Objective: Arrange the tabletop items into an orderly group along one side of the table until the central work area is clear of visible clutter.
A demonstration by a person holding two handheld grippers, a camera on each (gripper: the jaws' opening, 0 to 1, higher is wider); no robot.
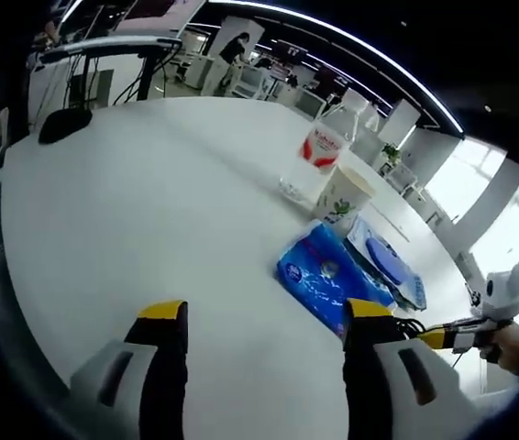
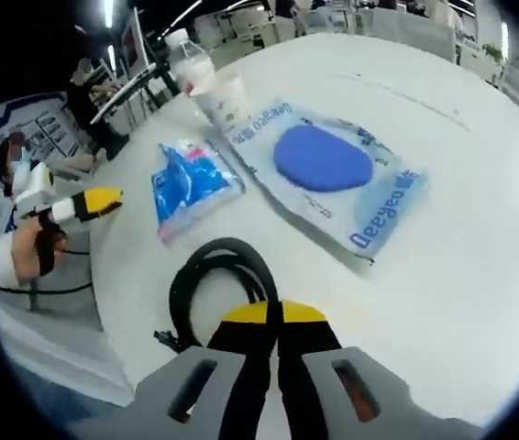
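Observation:
On the white table [image 1: 149, 211], a clear water bottle [image 1: 324, 147] with a red label stands beside a paper cup [image 1: 344, 194]. A blue tissue pack [image 1: 325, 275] and a packaged blue mouse pad [image 1: 390, 261] lie in front of them. My left gripper [image 1: 265, 316] is open over bare table, short of the tissue pack. My right gripper [image 2: 276, 316] is shut on the near side of a coiled black cable [image 2: 206, 275] by the table edge. Beyond the cable lie the tissue pack [image 2: 189, 179], the mouse pad [image 2: 322, 158], the cup [image 2: 223, 99] and the bottle [image 2: 189, 57].
A black flat object [image 1: 64, 124] lies at the table's far left corner, near a desk lamp arm [image 1: 104, 46]. The left gripper [image 2: 104, 197] hovers off the table edge, held by a hand [image 2: 23, 247]. Office desks and people fill the background.

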